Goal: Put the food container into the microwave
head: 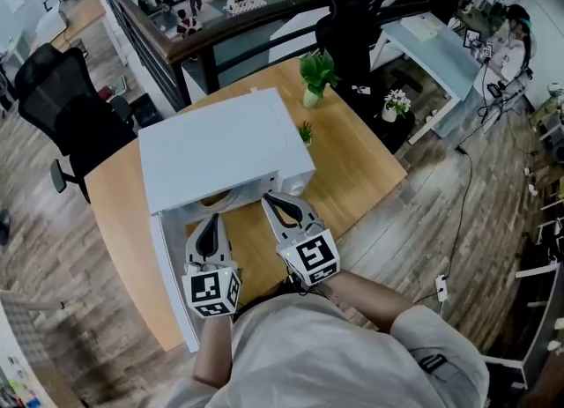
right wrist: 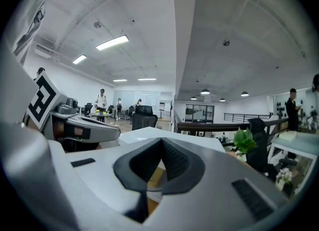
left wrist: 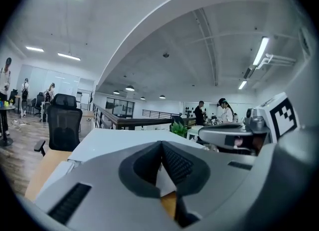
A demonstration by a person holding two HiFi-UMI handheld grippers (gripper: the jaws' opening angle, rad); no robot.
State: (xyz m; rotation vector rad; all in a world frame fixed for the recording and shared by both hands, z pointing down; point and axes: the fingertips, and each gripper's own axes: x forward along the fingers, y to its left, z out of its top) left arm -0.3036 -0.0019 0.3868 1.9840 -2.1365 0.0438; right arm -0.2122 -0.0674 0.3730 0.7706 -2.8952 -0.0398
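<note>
A white microwave (head: 220, 146) stands on a wooden table (head: 352, 186). Its door (head: 172, 283) hangs open toward the left front. In the dark opening a tan shape (head: 215, 197) shows; I cannot tell whether it is the food container. My left gripper (head: 211, 219) (left wrist: 162, 142) is just in front of the opening, its jaws closed tip to tip with nothing between them. My right gripper (head: 268, 197) (right wrist: 162, 139) is beside it at the opening's right edge, also shut and empty. Both point nearly level over the microwave's top (left wrist: 114, 140) (right wrist: 164, 134).
A leafy plant in a white pot (head: 315, 76) and a smaller plant (head: 305, 131) stand on the table behind and right of the microwave. A black office chair (head: 62, 107) is at the table's left. A dark railing (head: 264, 18) runs behind. People stand far off.
</note>
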